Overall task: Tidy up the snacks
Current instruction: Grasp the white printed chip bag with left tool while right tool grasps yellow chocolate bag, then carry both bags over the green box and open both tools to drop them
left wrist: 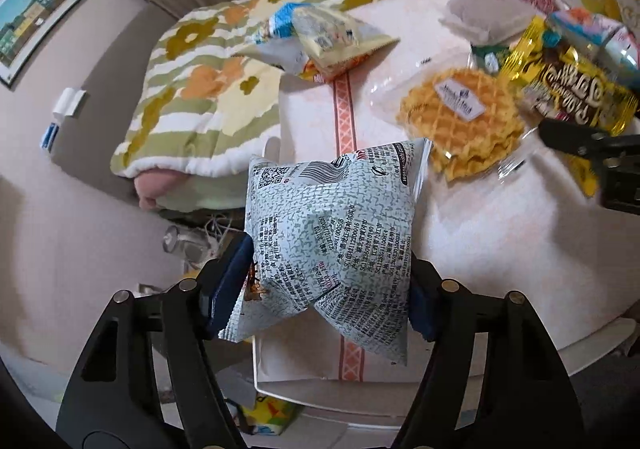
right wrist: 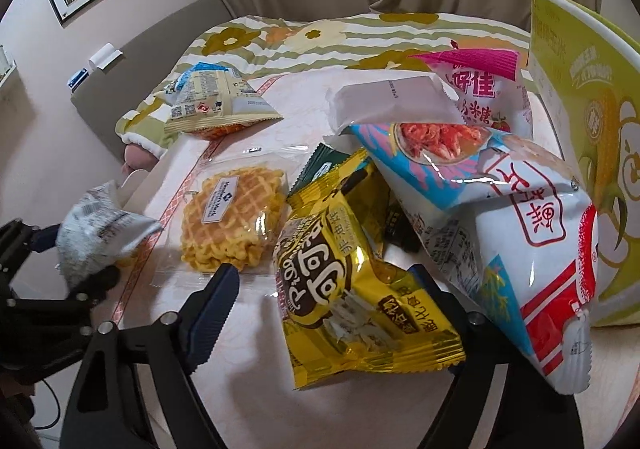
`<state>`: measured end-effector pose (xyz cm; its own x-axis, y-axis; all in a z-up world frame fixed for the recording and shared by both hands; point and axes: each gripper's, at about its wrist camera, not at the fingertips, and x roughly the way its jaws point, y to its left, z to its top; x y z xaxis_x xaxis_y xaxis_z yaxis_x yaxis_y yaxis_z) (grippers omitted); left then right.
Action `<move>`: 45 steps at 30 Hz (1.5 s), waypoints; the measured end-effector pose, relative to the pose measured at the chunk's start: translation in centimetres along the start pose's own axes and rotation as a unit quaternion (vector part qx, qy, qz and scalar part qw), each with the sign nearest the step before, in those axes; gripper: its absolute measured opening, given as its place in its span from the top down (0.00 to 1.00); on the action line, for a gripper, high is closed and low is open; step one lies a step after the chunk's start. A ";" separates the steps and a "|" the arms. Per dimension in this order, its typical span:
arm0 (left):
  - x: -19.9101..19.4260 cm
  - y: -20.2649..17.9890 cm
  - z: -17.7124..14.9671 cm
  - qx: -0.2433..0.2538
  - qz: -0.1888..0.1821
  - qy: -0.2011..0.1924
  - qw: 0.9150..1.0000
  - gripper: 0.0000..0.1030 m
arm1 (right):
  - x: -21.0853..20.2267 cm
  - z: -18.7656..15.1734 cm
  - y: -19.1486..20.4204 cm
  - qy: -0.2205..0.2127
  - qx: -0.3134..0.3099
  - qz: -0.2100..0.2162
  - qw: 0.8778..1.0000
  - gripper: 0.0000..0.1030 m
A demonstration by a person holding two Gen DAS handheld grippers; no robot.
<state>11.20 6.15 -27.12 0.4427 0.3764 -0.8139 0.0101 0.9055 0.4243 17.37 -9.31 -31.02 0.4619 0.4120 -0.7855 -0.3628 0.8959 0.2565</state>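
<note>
The grey packet [left wrist: 332,245] is pinched between the left fingers [left wrist: 230,281], lifted off the surface [left wrist: 500,233]; it should be carried level, clear of the waffle [left wrist: 460,117]. The yellow packet [right wrist: 352,289] lies between the right fingers [right wrist: 212,309], which should be closed gently. Whether they touch it cannot be told: the far finger is hidden.

Grey-white printed packet [left wrist: 328,245], yellow-brown packet [right wrist: 352,289], quilt [left wrist: 208,89] — green-striped, floral

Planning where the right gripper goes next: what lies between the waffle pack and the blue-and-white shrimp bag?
The yellow snack packet lies between the waffle pack and the shrimp bag, a dark green packet behind it; the right wrist view shows this.
</note>
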 end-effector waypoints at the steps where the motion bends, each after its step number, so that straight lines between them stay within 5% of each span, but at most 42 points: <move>1: -0.3 0.0 0.1 0.000 -0.003 -0.001 1.000 0.36 | 0.1 0.0 0.0 0.002 -0.002 -0.002 1.000 0.35; 7: -1.3 0.0 0.2 -0.009 -0.017 -0.013 1.000 0.36 | -0.3 -0.2 0.8 0.008 -0.027 -0.009 1.000 0.52; 16: -5.0 1.2 0.6 -0.030 -0.033 -0.048 0.998 0.36 | -5.0 0.4 2.4 -0.031 -0.035 -0.008 0.999 0.54; 27: -12.2 2.6 4.9 -0.036 -0.073 -0.151 0.985 0.36 | -14.1 3.8 2.9 -0.100 -0.017 -0.013 0.995 0.54; 34: -15.9 -0.4 9.1 -0.009 -0.107 -0.201 0.974 0.36 | -19.3 4.5 -0.7 -0.138 0.018 -0.047 0.989 0.54; 45: -19.9 -10.5 17.2 0.009 -0.175 -0.231 0.957 0.36 | -25.5 5.8 -13.2 -0.167 0.062 -0.097 0.979 0.54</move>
<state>17.70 -14.17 -8.59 0.7594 -0.0793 -0.6458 0.2428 0.9554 0.1682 15.06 -30.69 -11.12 0.7596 0.2443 -0.6028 -0.1500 0.9676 0.2032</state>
